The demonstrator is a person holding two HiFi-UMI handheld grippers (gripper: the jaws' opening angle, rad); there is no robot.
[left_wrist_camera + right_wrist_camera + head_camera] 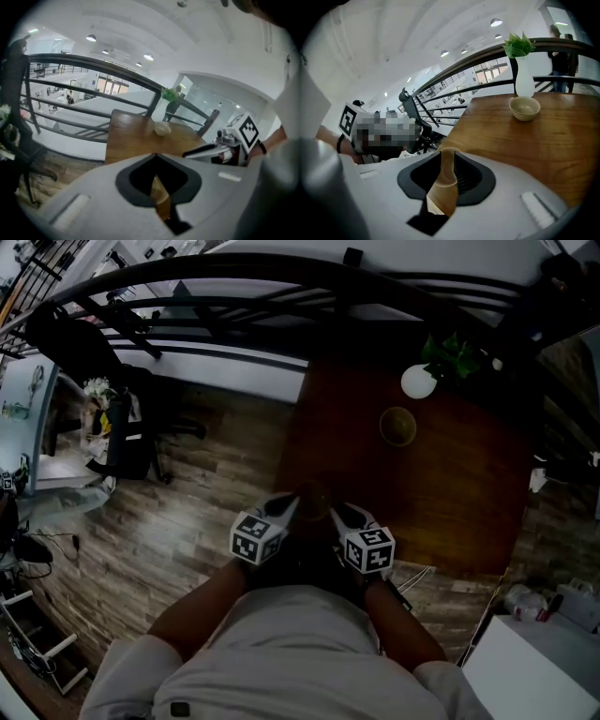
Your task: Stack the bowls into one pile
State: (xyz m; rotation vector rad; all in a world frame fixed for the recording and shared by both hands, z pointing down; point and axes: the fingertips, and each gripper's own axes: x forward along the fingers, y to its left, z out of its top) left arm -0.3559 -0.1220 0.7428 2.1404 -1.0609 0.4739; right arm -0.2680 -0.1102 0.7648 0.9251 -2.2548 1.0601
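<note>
A tan bowl (pixel 314 495) sits at the near edge of the brown table (pixel 450 493), between my two grippers. Its rim (pixel 159 199) stands between the jaws of my left gripper (pixel 157 185); the dark recess hides whether the pads press on it. The same rim (pixel 444 187) rises inside my right gripper (pixel 449 180), with a gap to the ribbed pad, so that gripper is open. A second bowl (pixel 398 426) (pixel 525 108) (pixel 162 128) rests alone farther back on the table.
A white vase (pixel 419 381) (pixel 524 79) holding a green plant stands just behind the far bowl. A black railing (pixel 234 306) runs along the table's far side. An office chair (pixel 131 437) stands on the wood floor to the left.
</note>
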